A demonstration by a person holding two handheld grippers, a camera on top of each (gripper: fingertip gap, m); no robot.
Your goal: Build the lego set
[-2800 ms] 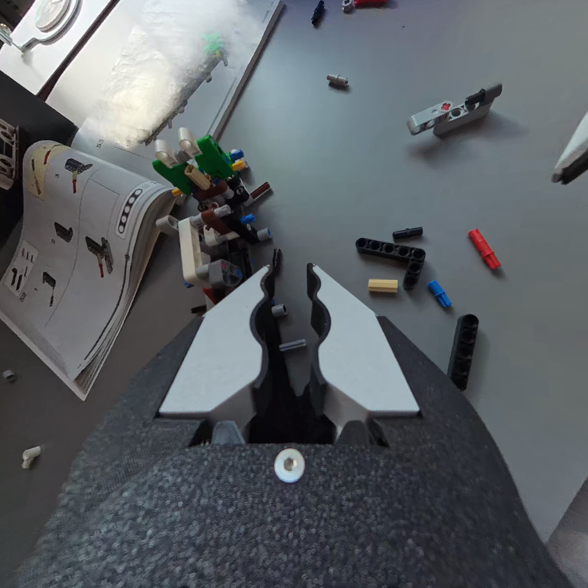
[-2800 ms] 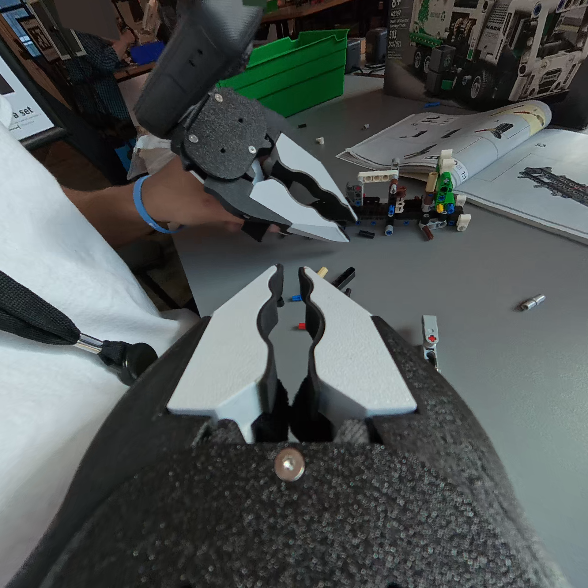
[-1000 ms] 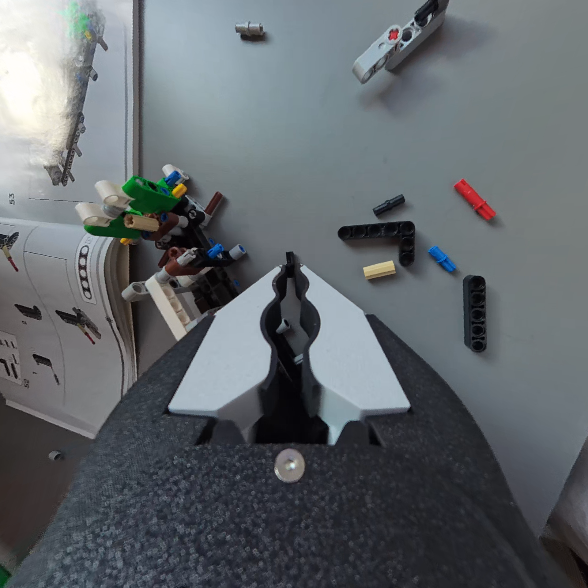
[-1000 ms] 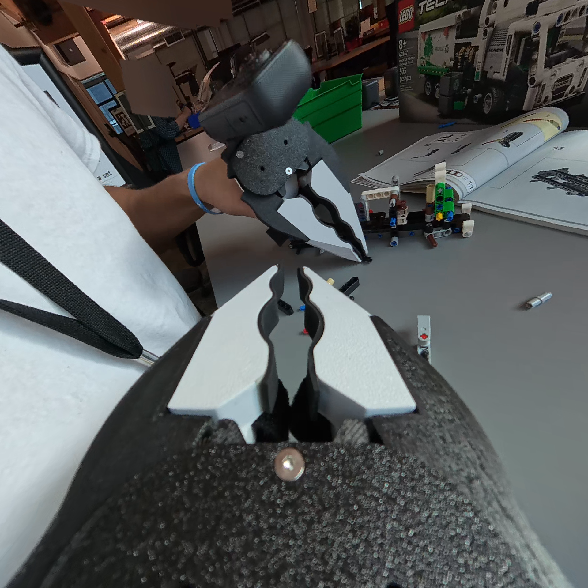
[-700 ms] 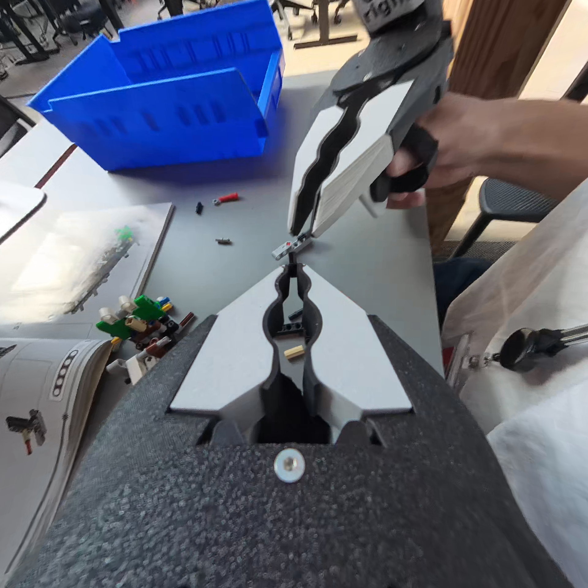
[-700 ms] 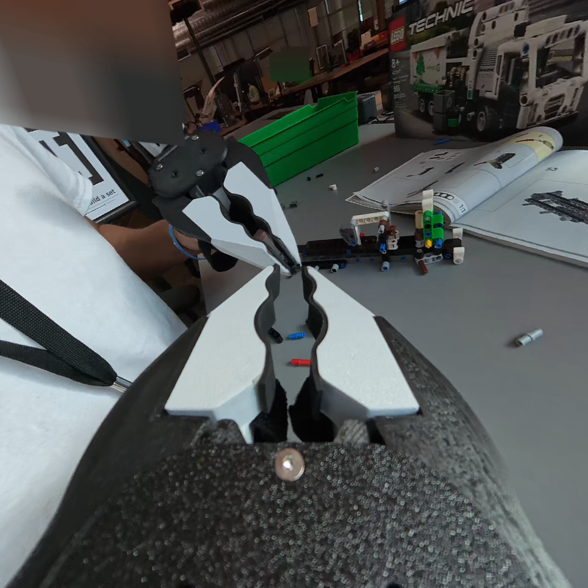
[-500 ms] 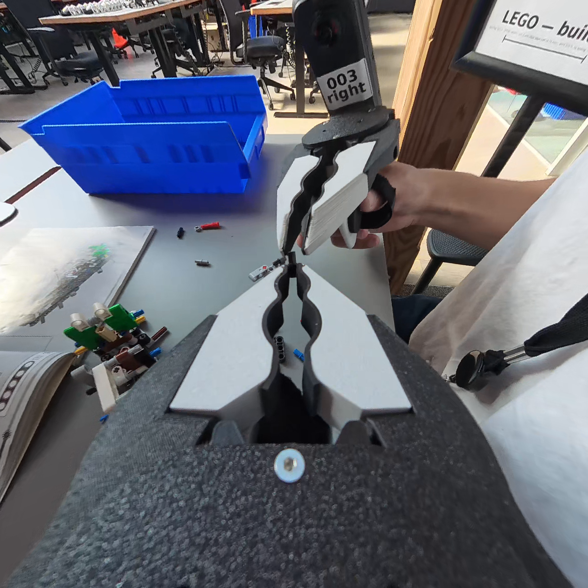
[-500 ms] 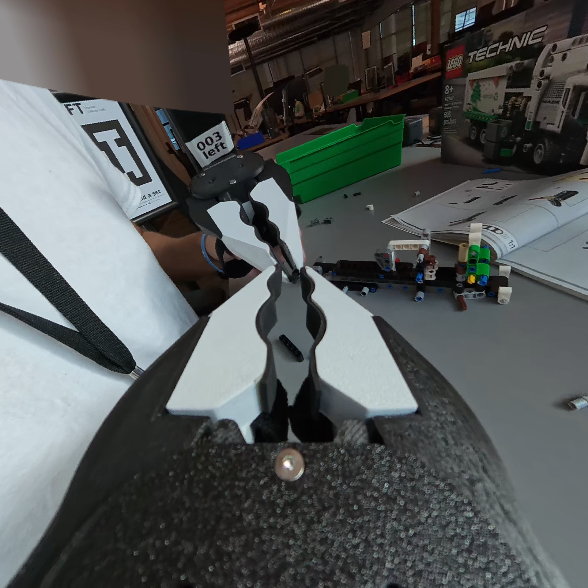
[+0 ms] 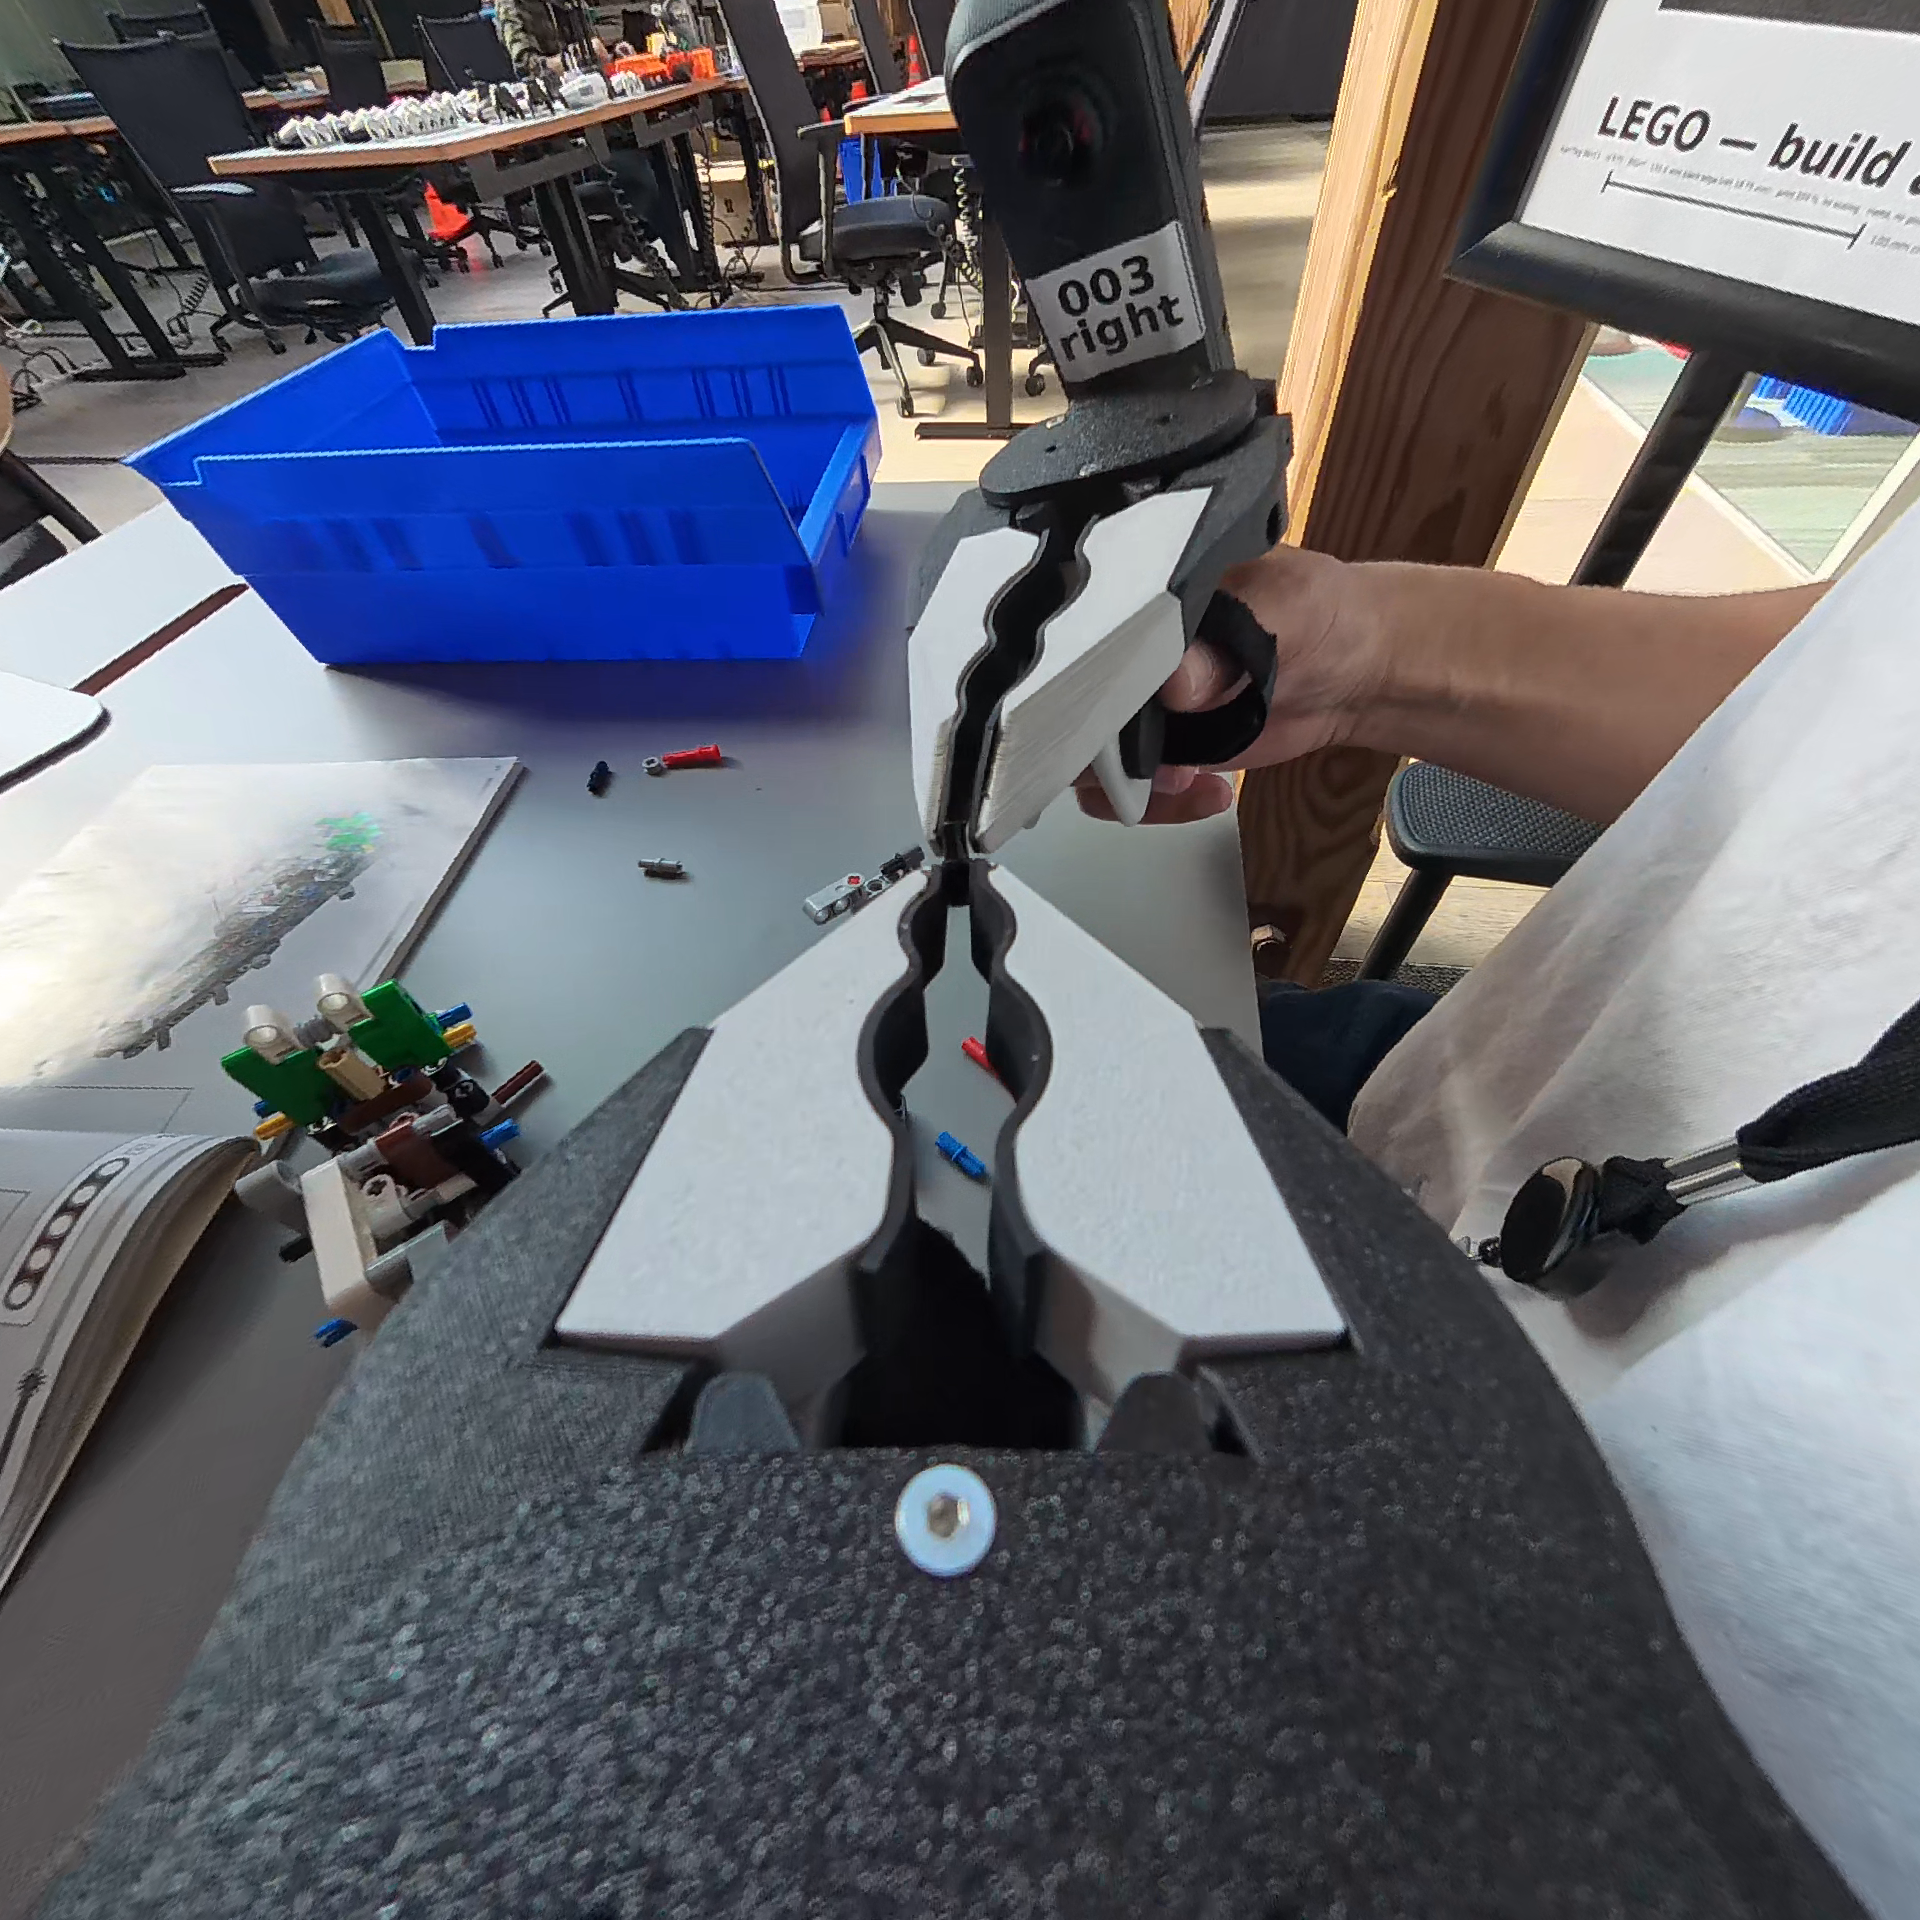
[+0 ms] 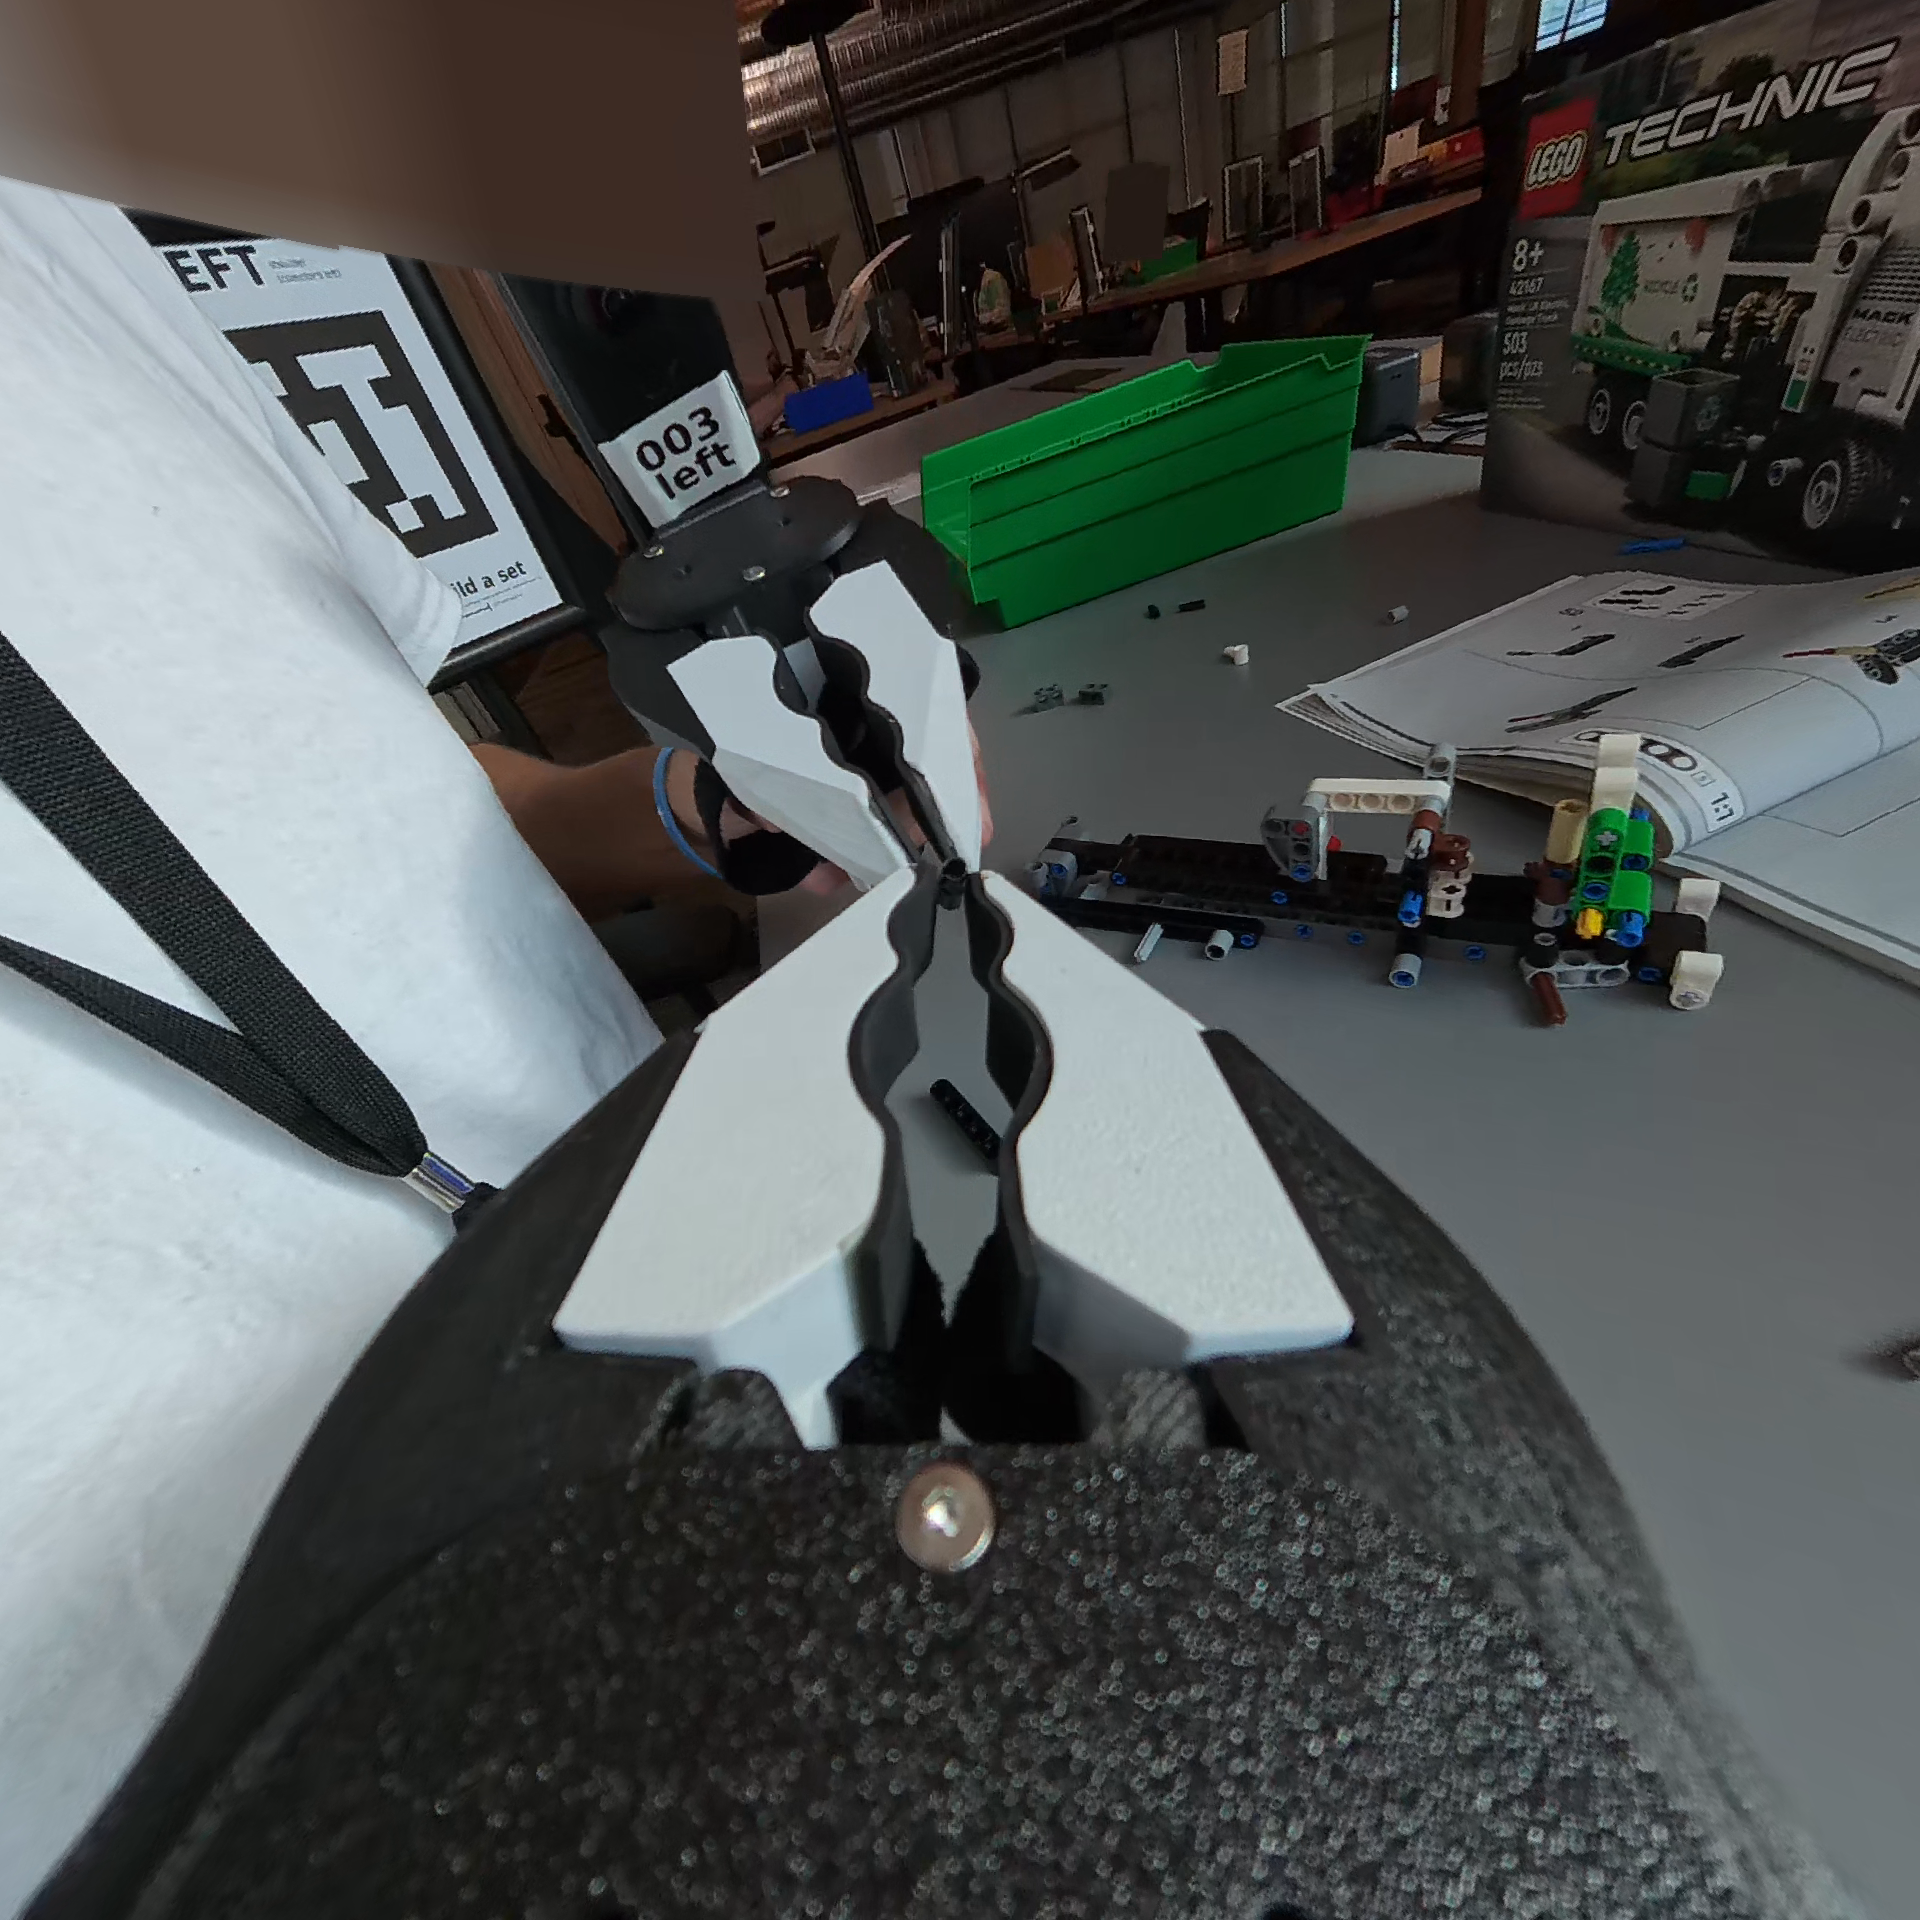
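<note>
My left gripper [image 9: 954, 885] is shut on a small black pin [image 10: 951, 891], held in the air above the grey table [image 9: 644, 966]. My right gripper [image 10: 951, 883] comes in from the opposite side, and its tips are closed on the same pin, tip to tip with the left. The right gripper also shows in the left wrist view [image 9: 956, 840], the left in the right wrist view [image 10: 938, 857]. The partly built model [image 10: 1455, 894] lies on the table, at lower left in the left wrist view [image 9: 374, 1122].
An open instruction booklet [image 9: 208, 914] lies behind the model. A blue bin [image 9: 520, 520], a green bin [image 10: 1143, 468] and the set's box [image 10: 1714, 260] stand further back. Loose pieces lie below: a blue pin [image 9: 961, 1153], a grey beam [image 9: 852, 894], a black beam [image 10: 966, 1117]. A person's white shirt [image 10: 208, 831] is close. Both grippers' tips are roughly 15 cm from the partly built model [image 10: 1455, 894].
My left gripper lifted the black pin off the table and turned toward the right gripper. The right gripper came to meet it, and its jaws narrowed onto the pin.
</note>
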